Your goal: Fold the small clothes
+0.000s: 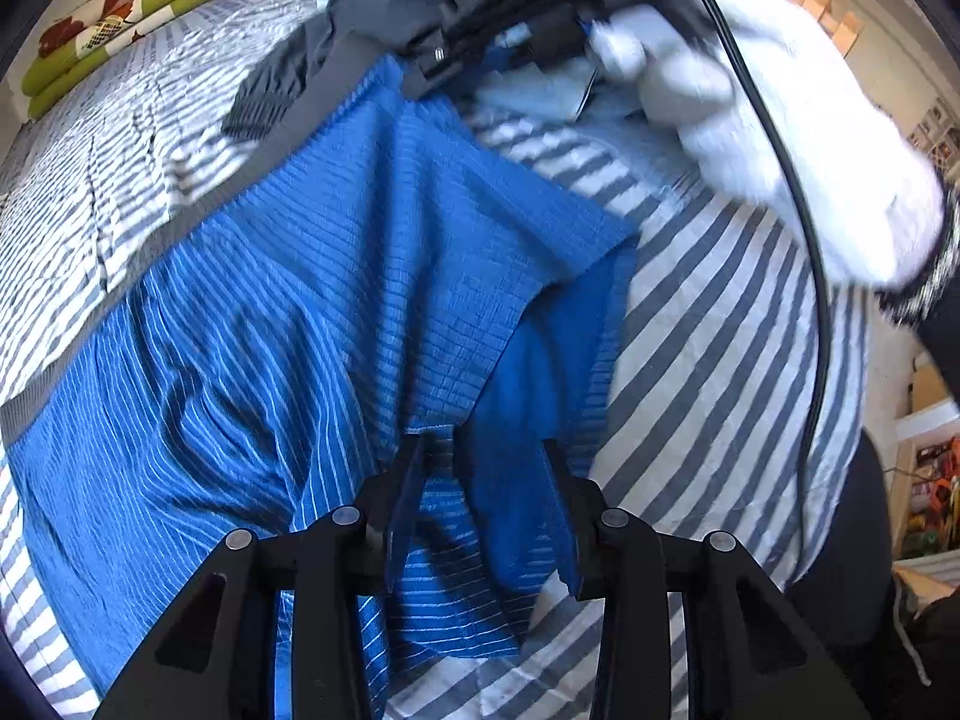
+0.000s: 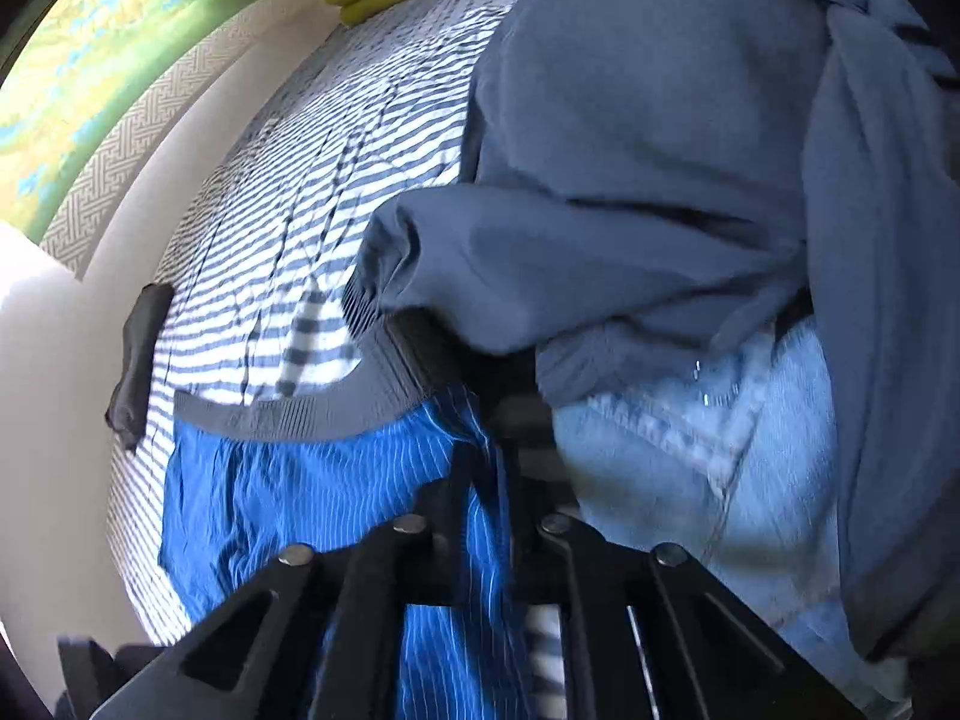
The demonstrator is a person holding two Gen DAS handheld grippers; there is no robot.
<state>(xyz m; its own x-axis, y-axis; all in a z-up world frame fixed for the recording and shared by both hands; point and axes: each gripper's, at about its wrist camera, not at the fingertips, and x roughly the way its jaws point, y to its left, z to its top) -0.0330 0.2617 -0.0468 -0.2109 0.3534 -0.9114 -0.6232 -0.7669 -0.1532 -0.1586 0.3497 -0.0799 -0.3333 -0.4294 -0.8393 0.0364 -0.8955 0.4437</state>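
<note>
Your left gripper (image 1: 483,450) points down at the blue pinstriped boxer shorts with a grey waistband (image 1: 300,276), which lie spread on the striped grey-and-white bed cover (image 1: 708,324). Its fingers (image 1: 414,468) stand apart, with a fold of the blue cloth between them; you cannot tell whether they press it. Your right gripper (image 2: 504,438) sits at the waistband end of the shorts; its tips are blurred, so its grip cannot be told. A grey-blue sweatshirt (image 2: 630,180) and light denim jeans (image 2: 690,450) lie just beside it. A white-gloved hand (image 1: 780,120) holds that gripper.
</note>
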